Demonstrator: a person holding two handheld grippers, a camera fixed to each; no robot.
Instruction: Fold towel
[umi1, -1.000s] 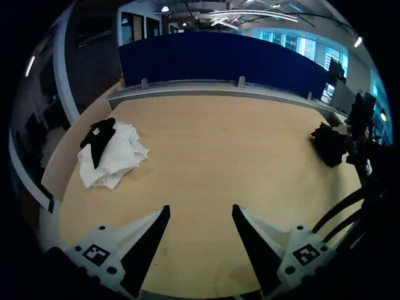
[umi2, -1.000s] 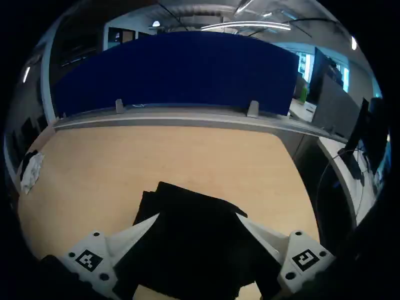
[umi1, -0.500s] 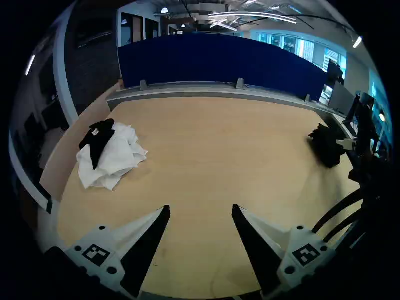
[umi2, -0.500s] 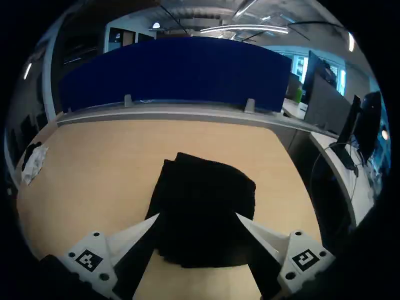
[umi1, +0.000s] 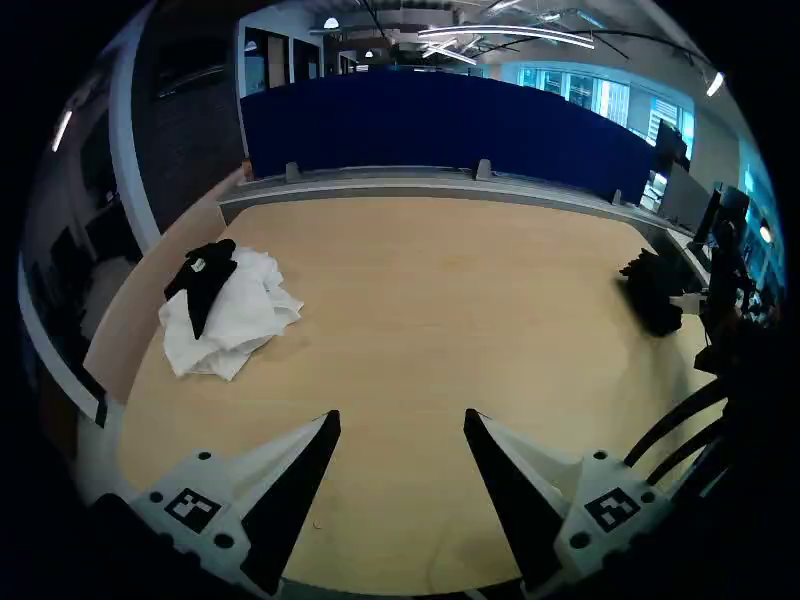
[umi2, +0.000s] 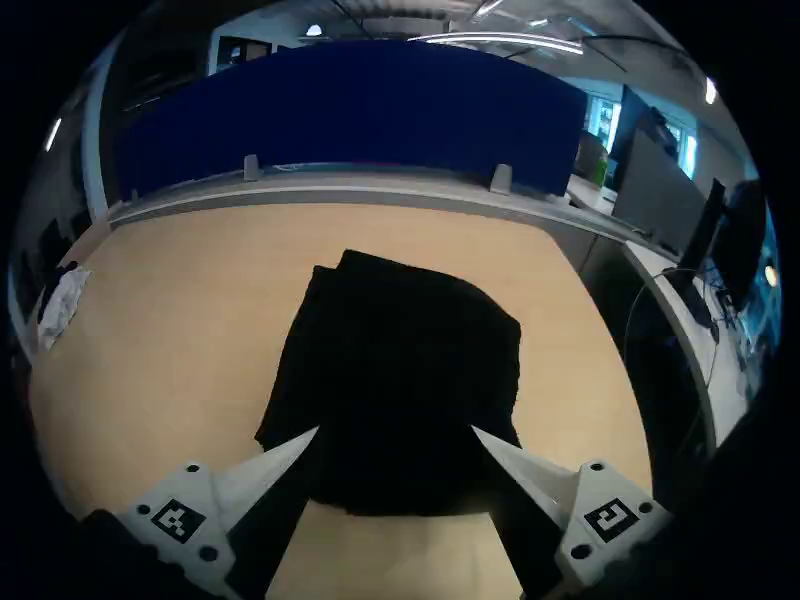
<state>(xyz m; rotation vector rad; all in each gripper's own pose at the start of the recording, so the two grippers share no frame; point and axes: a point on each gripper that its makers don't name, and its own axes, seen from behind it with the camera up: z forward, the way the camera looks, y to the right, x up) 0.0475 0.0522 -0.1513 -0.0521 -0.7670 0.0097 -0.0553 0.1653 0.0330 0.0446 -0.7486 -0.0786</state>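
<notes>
R gripper (umi2: 395, 430) spread wide astride black towel (umi2: 400, 340); L gripper (umi1: 401, 412) spread.

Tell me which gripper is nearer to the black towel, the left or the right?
Right. The right gripper has the black towel lying just ahead, reaching in between its open jaws. The left gripper hovers over the table, with the towel far off to its right.

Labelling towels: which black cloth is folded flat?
The black towel directly before the right gripper, flat on the desk. The other black cloth lies crumpled atop the white pile.
</notes>
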